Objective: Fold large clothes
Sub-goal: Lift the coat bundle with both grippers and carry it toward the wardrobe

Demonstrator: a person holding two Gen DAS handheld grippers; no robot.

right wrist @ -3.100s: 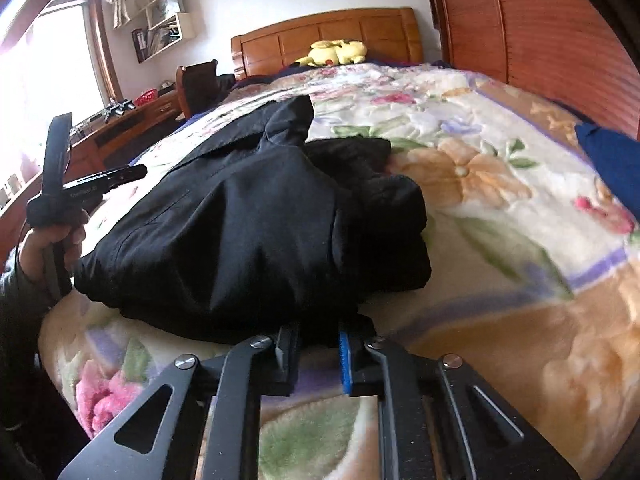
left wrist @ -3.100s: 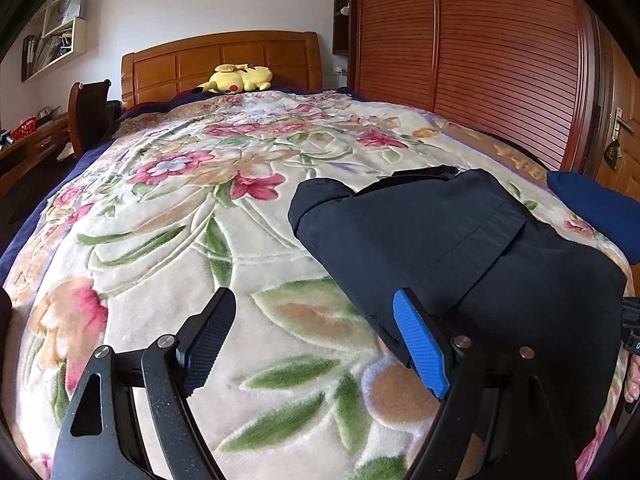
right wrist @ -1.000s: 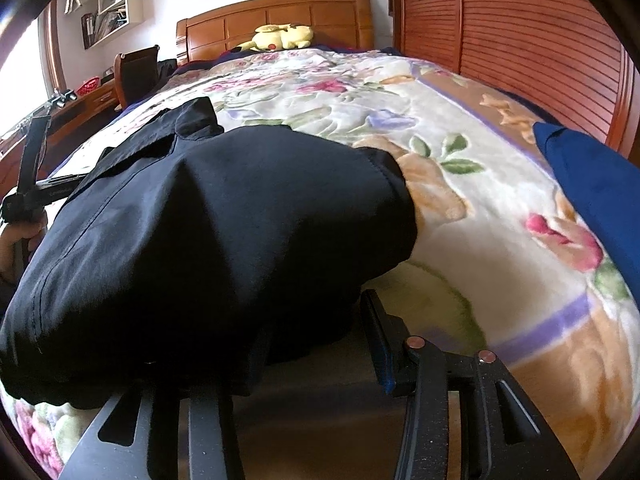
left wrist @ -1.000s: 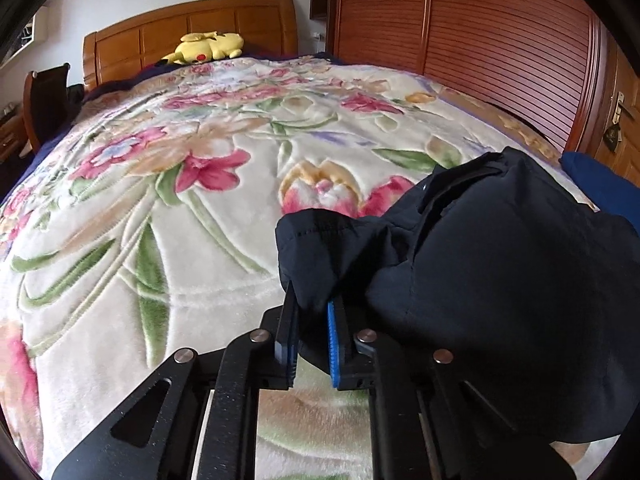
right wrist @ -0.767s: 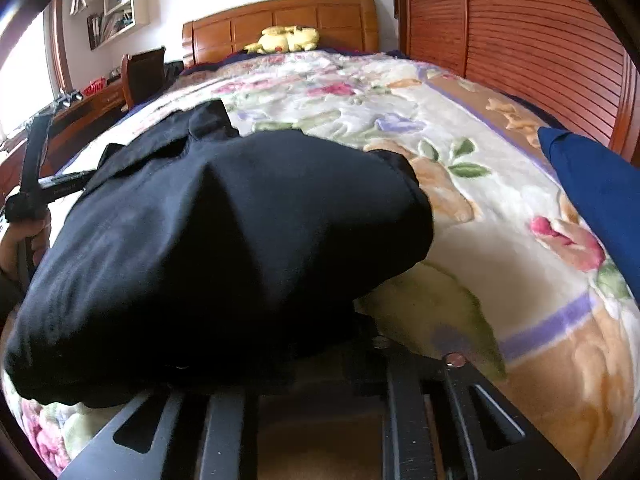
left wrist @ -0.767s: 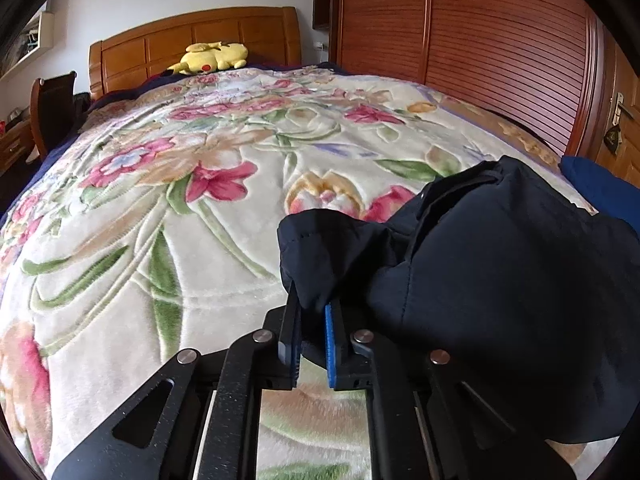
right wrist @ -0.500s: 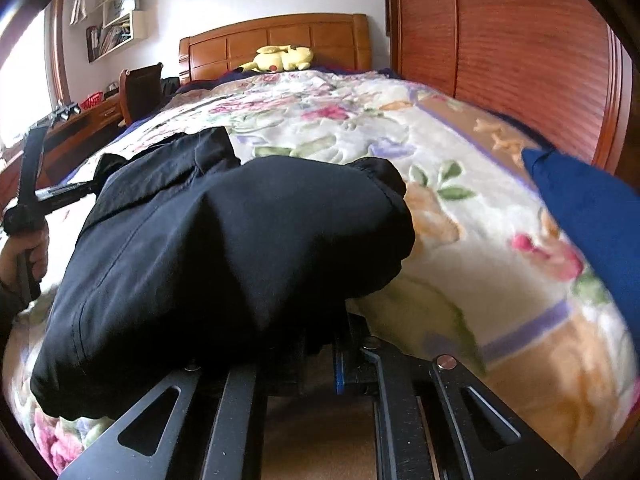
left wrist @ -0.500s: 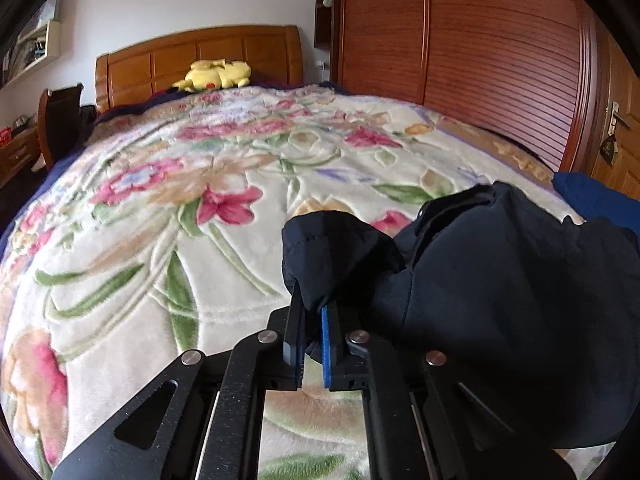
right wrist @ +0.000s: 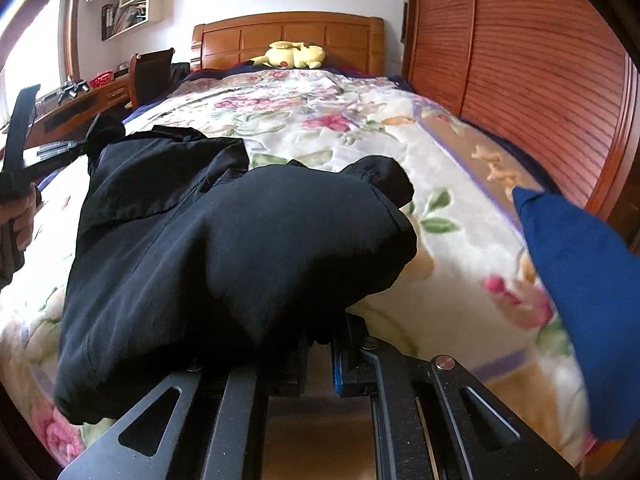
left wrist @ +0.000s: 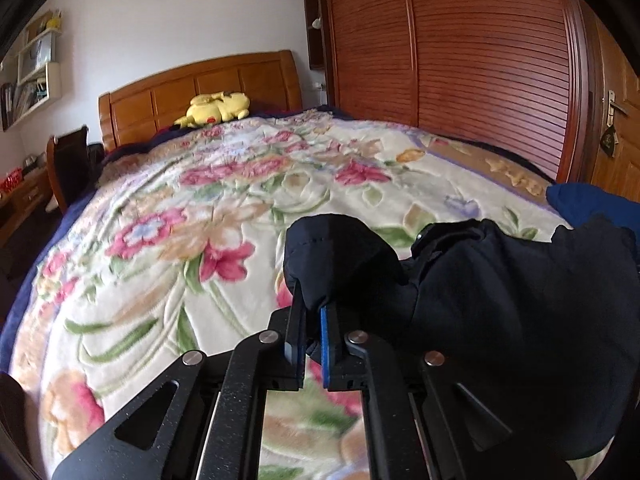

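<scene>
Dark garment (left wrist: pixel 500 300), no legible writing

The floral quilted bed (left wrist: pixel 168 248) lies open toward the wooden headboard (left wrist: pixel 200 84); the bunched black fabric garment (right wrist: pixel 240 248) and the blue cloth (right wrist: pixel 580 280) crowd its near right side

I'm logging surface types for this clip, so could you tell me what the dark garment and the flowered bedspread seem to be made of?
The dark garment looks like thin woven cloth, matte navy or black: it shows stitched seams and hangs in soft folds from the left gripper and right gripper. The flowered bedspread looks like plush fleece, probably synthetic: its printed flowers stand in carved relief with a faint sheen.
</scene>
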